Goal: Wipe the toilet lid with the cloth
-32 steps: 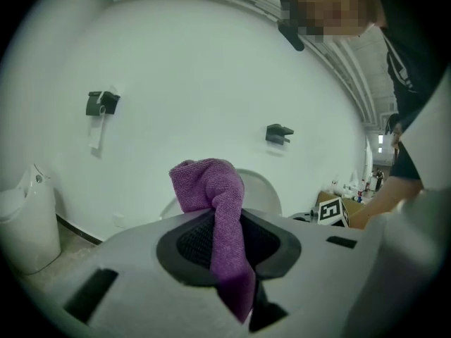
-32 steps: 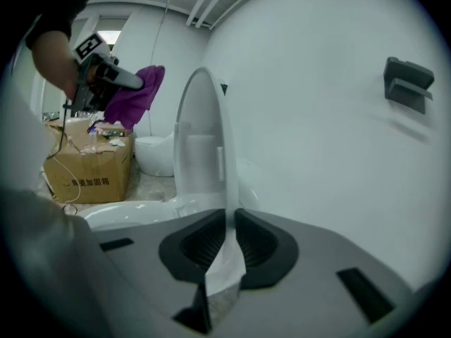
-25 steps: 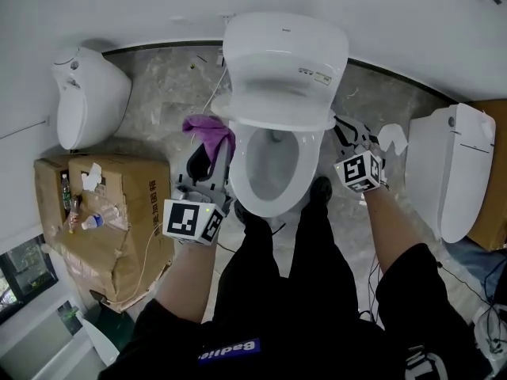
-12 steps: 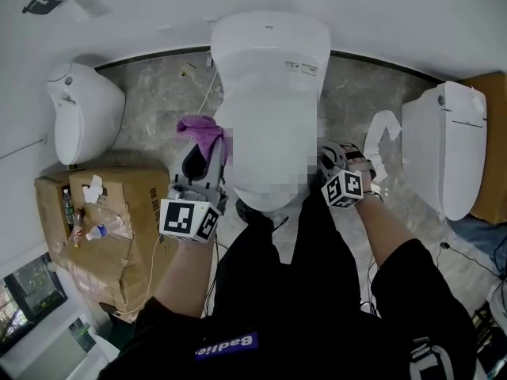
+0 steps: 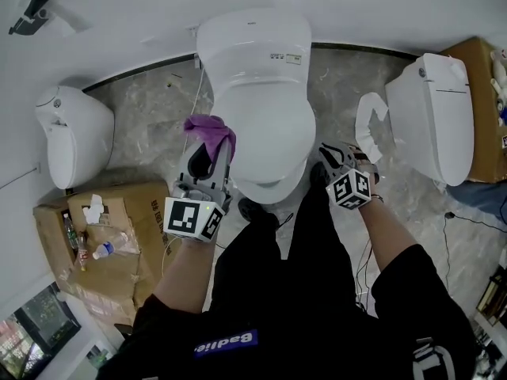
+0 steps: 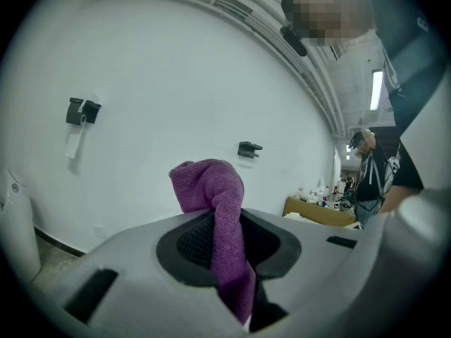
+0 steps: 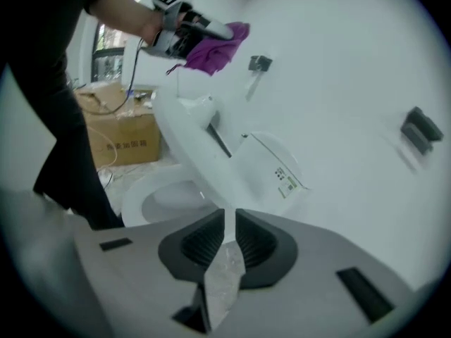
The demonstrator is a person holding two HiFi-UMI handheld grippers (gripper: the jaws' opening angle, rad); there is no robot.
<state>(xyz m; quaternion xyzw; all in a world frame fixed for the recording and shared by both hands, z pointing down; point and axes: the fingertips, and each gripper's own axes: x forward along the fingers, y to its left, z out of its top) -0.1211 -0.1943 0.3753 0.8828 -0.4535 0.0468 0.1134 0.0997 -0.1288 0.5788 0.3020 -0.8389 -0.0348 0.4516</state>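
1. The left gripper point(image 5: 210, 150) is clamped on a purple terry cloth point(image 6: 215, 196). Its jaws are closed narrow, with the fabric pinched between the dark ribbed pads.
2. The cloth rises above the jaws in a rounded, folded lump. A narrower tail of it runs down through the jaws and hangs below them. The weave looks fine and nubbly, and the colour is an even violet.
3. In the head view the cloth sits at the left edge of the white plastic toilet lid point(image 5: 265, 129). The right gripper view shows it held in the air above the lid's upper edge, with a gap between the two.
4. The right gripper point(image 7: 226, 234) is at the lid's front right edge. Its jaws are drawn in narrow, with the thin white rim of the lid caught between the pads.
5. The lid is smooth, glossy and oval. It stands tilted, partway down over the white seat ring point(image 7: 151, 189).
6. Behind the lid is the white rear body of the toilet point(image 5: 253, 46), which carries a small printed label.
7. A brown cardboard box point(image 5: 119, 220) stands on the grey marbled floor point(image 5: 150, 109) to the person's left.
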